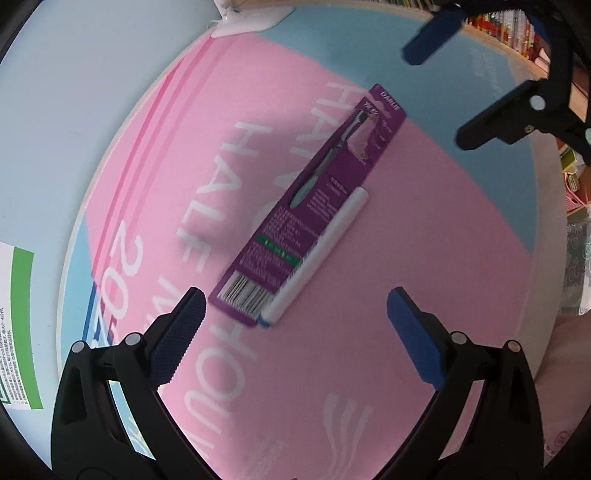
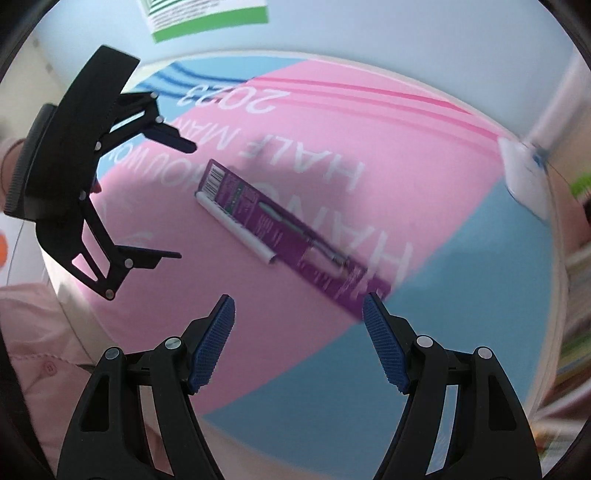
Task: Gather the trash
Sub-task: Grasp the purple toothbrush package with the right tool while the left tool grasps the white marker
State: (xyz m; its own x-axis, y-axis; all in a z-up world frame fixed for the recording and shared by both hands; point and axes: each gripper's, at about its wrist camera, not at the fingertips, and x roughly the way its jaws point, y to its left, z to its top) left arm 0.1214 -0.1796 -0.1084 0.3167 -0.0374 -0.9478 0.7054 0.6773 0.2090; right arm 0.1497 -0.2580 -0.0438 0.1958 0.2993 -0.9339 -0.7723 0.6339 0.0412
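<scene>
A purple toothbrush package lies flat on the pink and blue mat, with a white rolled tube lying along its side. My left gripper hangs open just above the package's barcode end, nothing between its blue pads. In the right wrist view the same package and white tube stretch diagonally across the mat. My right gripper is open over the package's other end, pads empty. Each gripper shows in the other's view: the right gripper at top right, the left gripper at left.
A round table edge curves around the mat. A white holder stands at the mat's far edge. A green-bordered printed sheet lies on the pale surface beside the mat. Shelves of books lie beyond. A pink sleeve shows low left.
</scene>
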